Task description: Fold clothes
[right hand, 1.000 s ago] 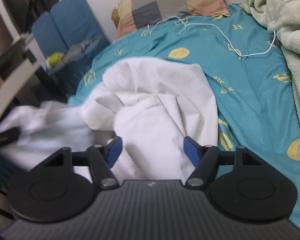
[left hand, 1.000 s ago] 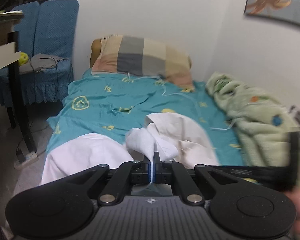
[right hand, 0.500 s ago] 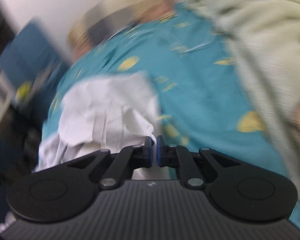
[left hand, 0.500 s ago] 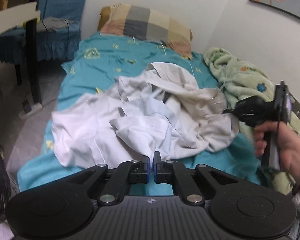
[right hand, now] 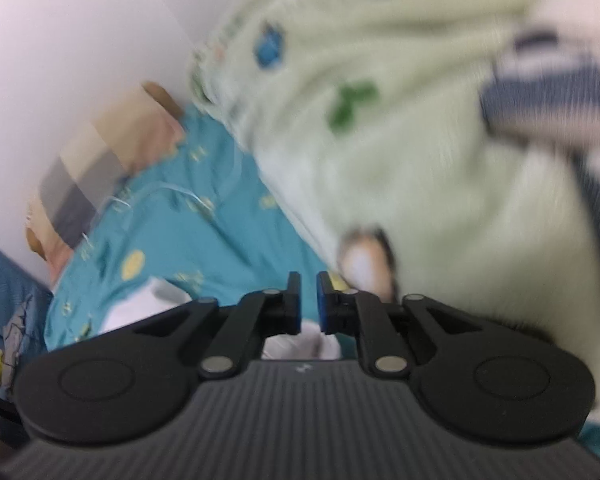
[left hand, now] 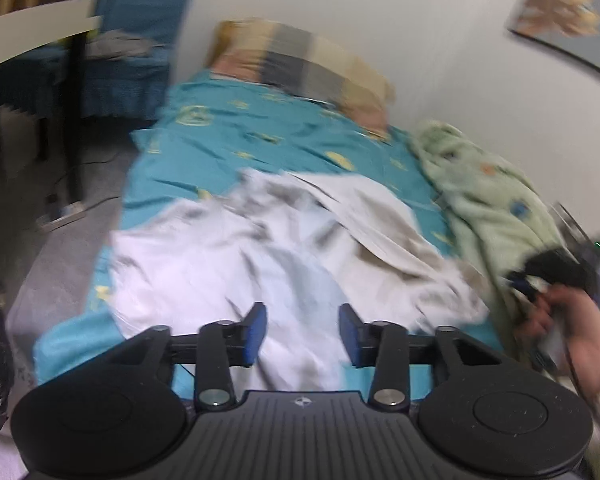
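A crumpled white garment (left hand: 284,256) lies spread over the near half of the teal bedsheet (left hand: 260,132). My left gripper (left hand: 303,332) hovers over its near edge, open, with nothing between the blue pads. My right gripper (right hand: 308,300) points at the bed's right side, jaws drawn together to a narrow slit and holding nothing. Only a corner of the white garment (right hand: 140,308) shows at its lower left. In the left wrist view the right gripper (left hand: 556,272) appears as a dark blur in a hand (left hand: 580,336) at the far right. Both views are motion-blurred.
A pale green fleece blanket (left hand: 488,200) is bunched along the wall side and fills much of the right wrist view (right hand: 420,160). A checked pillow (left hand: 300,64) lies at the bed head. A blue chair (left hand: 132,60) and a desk (left hand: 32,36) stand left of the bed.
My left gripper, shut half a second ago, has opened and dropped closer to the white garment. The right gripper has swung further right toward the green blanket, jaws still close together.
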`<state>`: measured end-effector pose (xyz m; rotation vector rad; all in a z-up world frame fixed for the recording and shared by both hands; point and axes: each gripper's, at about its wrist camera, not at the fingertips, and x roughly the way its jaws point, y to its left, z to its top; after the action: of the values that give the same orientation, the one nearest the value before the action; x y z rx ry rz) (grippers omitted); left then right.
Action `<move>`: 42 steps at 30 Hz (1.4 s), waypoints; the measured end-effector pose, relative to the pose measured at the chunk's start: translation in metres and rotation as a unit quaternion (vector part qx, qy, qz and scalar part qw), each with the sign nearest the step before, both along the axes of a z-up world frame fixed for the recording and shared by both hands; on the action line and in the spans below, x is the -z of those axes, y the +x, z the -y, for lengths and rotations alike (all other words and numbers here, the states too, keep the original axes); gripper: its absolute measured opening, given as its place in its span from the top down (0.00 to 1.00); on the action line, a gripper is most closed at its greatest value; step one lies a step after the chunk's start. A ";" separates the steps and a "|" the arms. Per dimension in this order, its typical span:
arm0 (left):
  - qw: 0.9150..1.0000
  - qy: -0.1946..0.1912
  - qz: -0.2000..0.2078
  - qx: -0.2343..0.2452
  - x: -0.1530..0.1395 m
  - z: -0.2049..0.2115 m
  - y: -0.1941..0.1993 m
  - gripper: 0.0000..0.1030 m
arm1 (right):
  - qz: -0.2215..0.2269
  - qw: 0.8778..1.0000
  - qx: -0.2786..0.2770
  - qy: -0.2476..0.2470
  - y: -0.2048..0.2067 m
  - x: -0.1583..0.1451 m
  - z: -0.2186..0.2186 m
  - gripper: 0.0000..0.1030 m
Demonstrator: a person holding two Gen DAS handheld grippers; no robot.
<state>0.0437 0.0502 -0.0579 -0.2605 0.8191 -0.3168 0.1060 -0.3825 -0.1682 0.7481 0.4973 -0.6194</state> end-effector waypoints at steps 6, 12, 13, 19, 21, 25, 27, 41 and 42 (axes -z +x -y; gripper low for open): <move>0.990 0.052 -0.045 -0.125 0.018 -0.027 0.082 0.31 | 0.038 0.987 -0.151 -0.044 0.018 -0.018 -0.043 0.34; 0.971 0.111 -0.092 -0.189 0.063 -0.047 0.147 0.23 | 0.038 0.949 -0.312 -0.025 0.054 -0.016 -0.090 0.35; 0.970 0.117 -0.098 -0.191 0.072 -0.049 0.150 0.23 | 0.040 0.943 -0.331 -0.021 0.060 -0.016 -0.096 0.35; 0.967 0.083 -0.134 -0.199 0.106 -0.055 0.163 0.30 | 0.056 0.906 -0.419 0.004 0.094 -0.005 -0.124 0.34; 0.968 0.106 -0.118 -0.194 0.104 -0.049 0.163 0.35 | 0.056 0.893 -0.446 0.016 0.103 0.001 -0.132 0.34; 0.969 0.139 -0.091 -0.185 0.099 -0.037 0.154 0.80 | 0.039 0.876 -0.479 0.030 0.121 0.011 -0.148 0.35; 0.970 0.145 -0.081 -0.178 0.096 -0.032 0.149 0.92 | 0.034 0.864 -0.501 0.029 0.136 0.010 -0.166 0.41; 0.984 0.090 0.049 -0.144 0.049 -0.029 0.111 0.94 | -0.092 0.800 -0.589 -0.066 0.268 0.032 -0.302 0.67; 0.985 0.087 0.047 -0.141 0.049 -0.030 0.111 0.94 | -0.104 0.806 -0.579 -0.064 0.269 0.037 -0.292 0.67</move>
<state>0.1548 0.0799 -0.1069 -0.1922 0.7011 0.0093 0.3753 -0.0903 -0.2054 0.1358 0.9809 0.4319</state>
